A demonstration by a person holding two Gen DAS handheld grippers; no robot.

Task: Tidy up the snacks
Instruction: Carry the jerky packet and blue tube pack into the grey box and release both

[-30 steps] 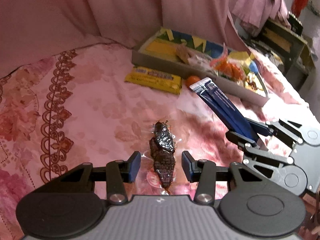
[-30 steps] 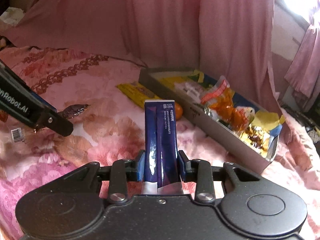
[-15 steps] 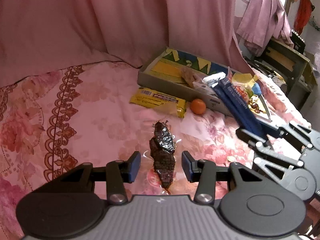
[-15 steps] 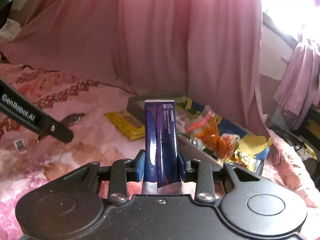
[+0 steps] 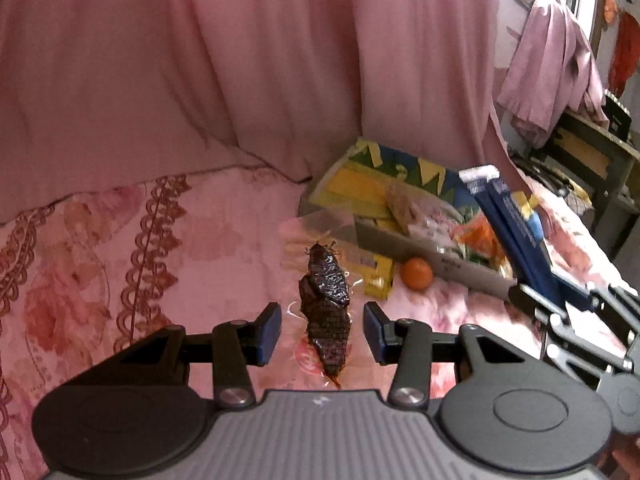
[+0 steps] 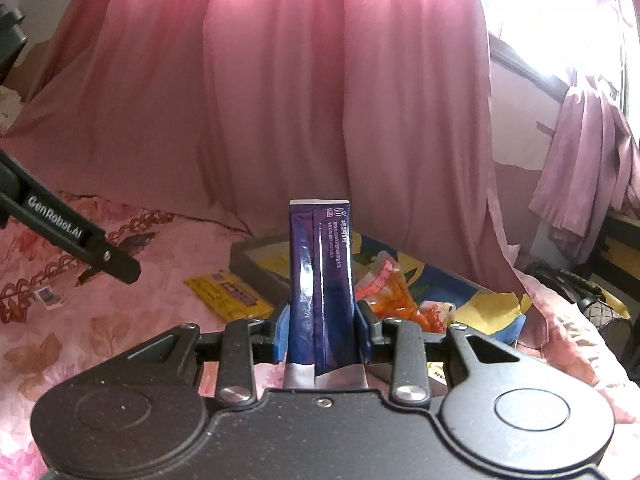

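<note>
A dark wrinkled snack in a clear wrapper (image 5: 326, 292) hangs between the pads of my left gripper (image 5: 322, 330), which is shut on the wrapper's clear edges and holds it above the bedspread. My right gripper (image 6: 322, 336) is shut on a tall dark-blue sachet (image 6: 322, 276) that stands upright between its pads. In the left wrist view the blue sachet (image 5: 508, 228) leans over the grey snack box (image 5: 452, 264). The box holds several bright packets. A yellow packet (image 5: 378, 276) and a small orange (image 5: 417, 274) lie on the bed just in front of the box.
Everything rests on a pink flowered bedspread (image 5: 100, 280), with a pink curtain (image 6: 280, 100) hanging close behind the box. A dark side table (image 5: 592, 164) with clothes stands to the right. A small barcode label (image 6: 48, 295) lies on the bed at the left.
Both grippers have lifted and tipped upward with their loads still held. The box, the yellow packet and the orange now sit lower in both views, and more curtain shows.
</note>
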